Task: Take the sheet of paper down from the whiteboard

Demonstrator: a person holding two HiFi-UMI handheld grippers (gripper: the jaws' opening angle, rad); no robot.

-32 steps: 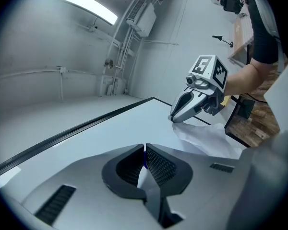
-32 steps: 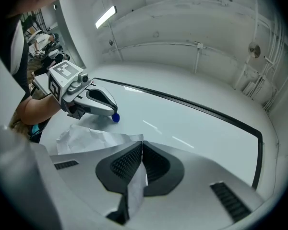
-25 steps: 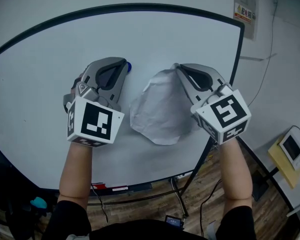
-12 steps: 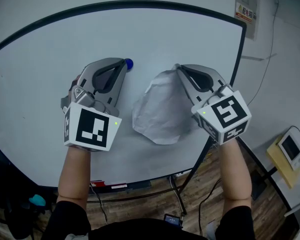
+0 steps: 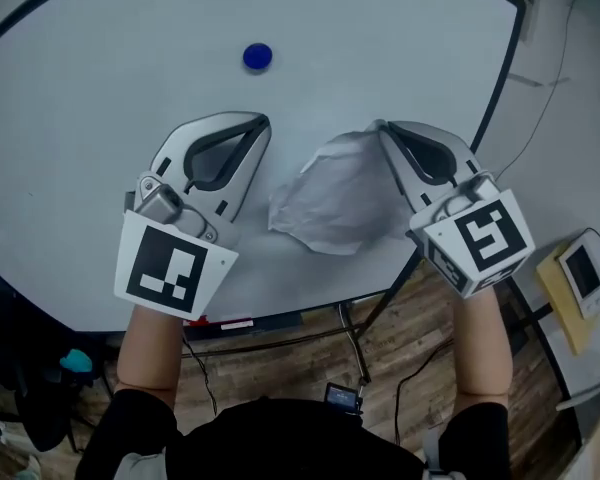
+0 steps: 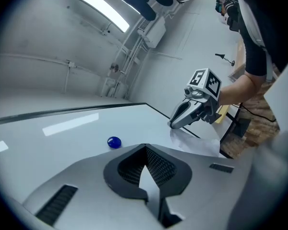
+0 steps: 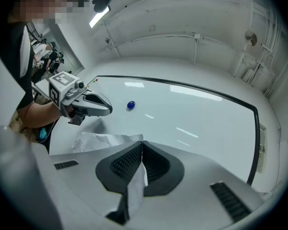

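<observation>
Closest in are the person's two bare forearms, the left forearm (image 5: 150, 340) and the right forearm (image 5: 480, 338), both reaching toward the board. Each ends in a grey claw tool carrying a cube with black-and-white square markers.

The left gripper (image 5: 260, 121) has its jaws clenched together. Its own view shows no sheet or other thing caught between the black pads. Its tip sits low against the board, below the magnet and to the left of the paper, clear of both.

The right gripper (image 5: 382, 126) is clamped on the sheet of paper (image 5: 335, 203). In its own view a strip of the white sheet runs down between the ribbed pads, and the rest spreads away toward the other claw. The sheet is crumpled and hangs from that one pinched upper corner, between the two grippers and in front of the lower part of the whiteboard (image 5: 100, 118). Whether it touches the surface I cannot tell.

Higher up on the board, well apart from the paper, sits a round blue magnet (image 5: 257, 57), alone on the white surface.

Below the board's black frame lies a wooden floor (image 5: 280, 363) with dark cables trailing across it. To the right a beige box with a small screen (image 5: 583, 290) is on the grey wall.
</observation>
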